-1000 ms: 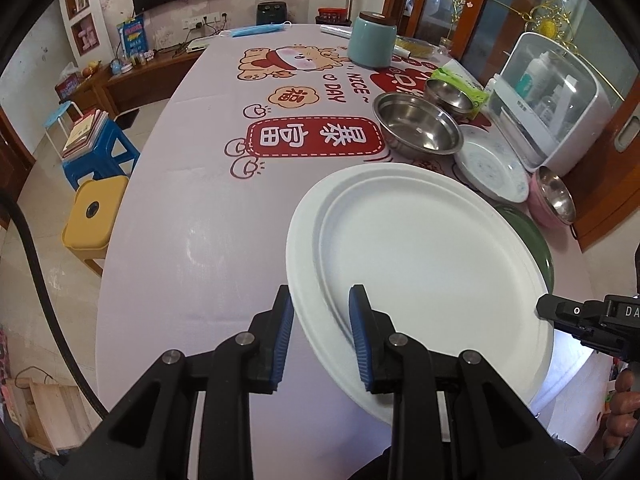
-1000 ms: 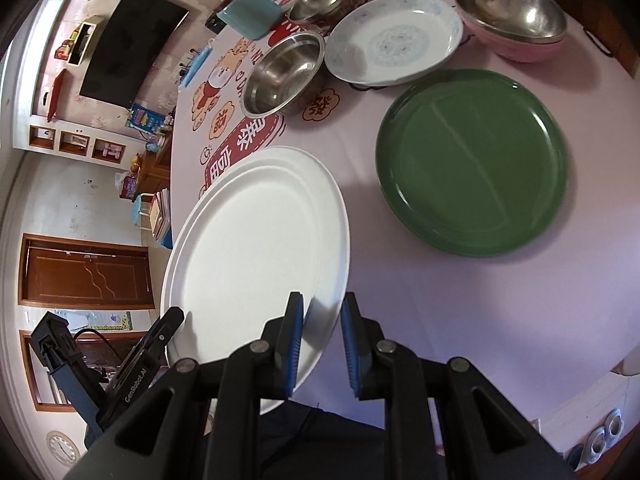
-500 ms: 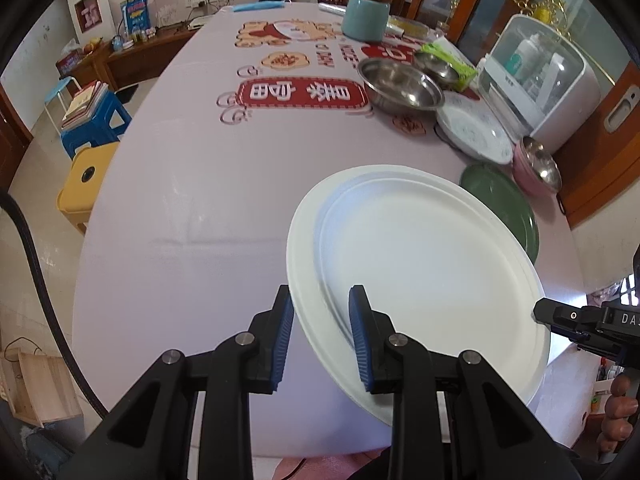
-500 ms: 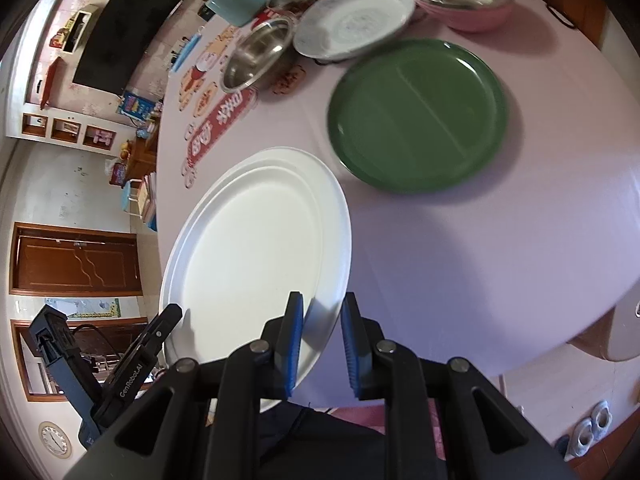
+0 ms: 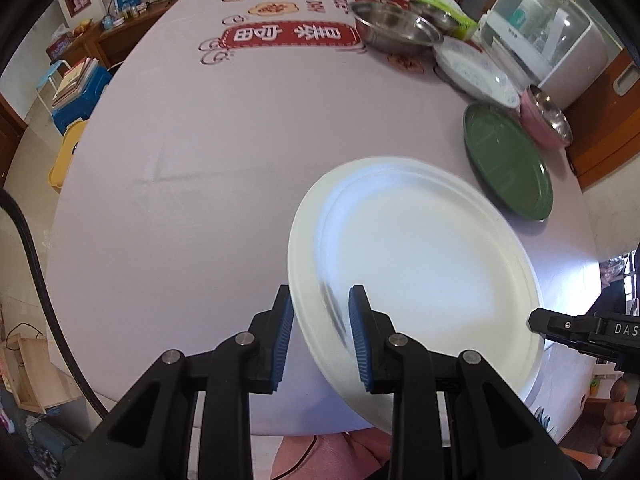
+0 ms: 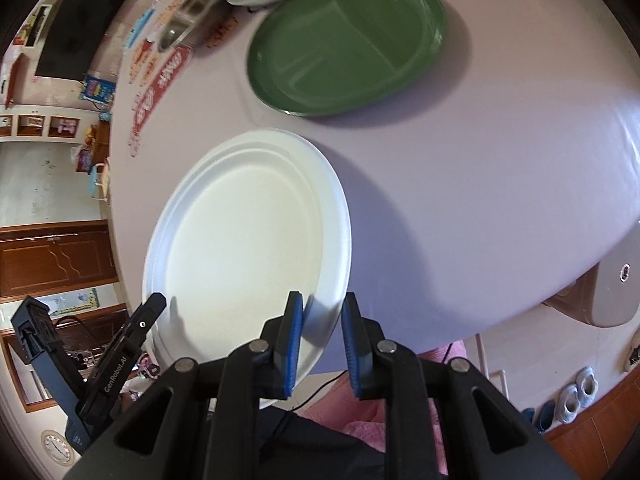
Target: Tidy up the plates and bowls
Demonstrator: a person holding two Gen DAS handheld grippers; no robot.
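Both tongs (image 5: 321, 334) (image 6: 322, 344) clamp white plate (image 5: 416, 264) rim above table (image 5: 200, 152)

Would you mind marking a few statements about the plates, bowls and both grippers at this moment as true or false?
1. Both grippers hold the same white plate by its rim. True: the left gripper and the right gripper clamp opposite edges.
2. The green plate is stacked under the white plate. False: it lies apart on the table, farther away.
3. A steel bowl sits beyond the patterned plate. True.
4. The white plate carries food. False: its surface is bare.
5. The pink bowl is empty. False: a steel bowl is nested in it.
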